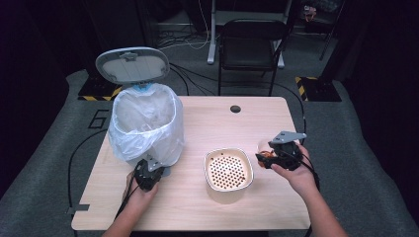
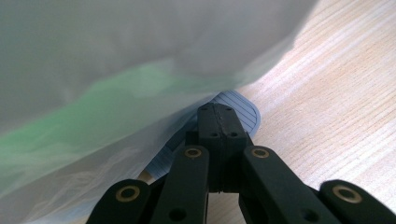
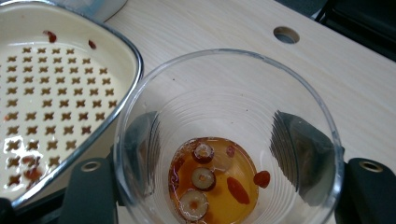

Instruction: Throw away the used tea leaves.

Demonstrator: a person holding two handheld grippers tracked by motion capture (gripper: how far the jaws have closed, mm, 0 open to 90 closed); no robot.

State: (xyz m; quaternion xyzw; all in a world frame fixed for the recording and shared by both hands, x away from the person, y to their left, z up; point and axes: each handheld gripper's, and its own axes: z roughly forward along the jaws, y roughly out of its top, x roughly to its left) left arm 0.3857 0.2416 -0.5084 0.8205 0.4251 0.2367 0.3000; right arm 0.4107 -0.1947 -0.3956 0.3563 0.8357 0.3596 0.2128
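1 pedal (image 2: 243, 112) half under bag (image 2: 140, 60)

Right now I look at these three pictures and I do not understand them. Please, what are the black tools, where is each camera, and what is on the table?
A person sits at a wooden table and holds a hand tool with two black jaws in each hand. The high view looks down from above. The other two cameras ride on the tools.

The left gripper has its jaws shut and rests on the grey pedal of a bin lined with a plastic bag, its lid up.

The right gripper is shut on a clear cup with a little amber liquid and fruit pieces at the bottom. Beside it stands a cream strainer bowl with many holes.
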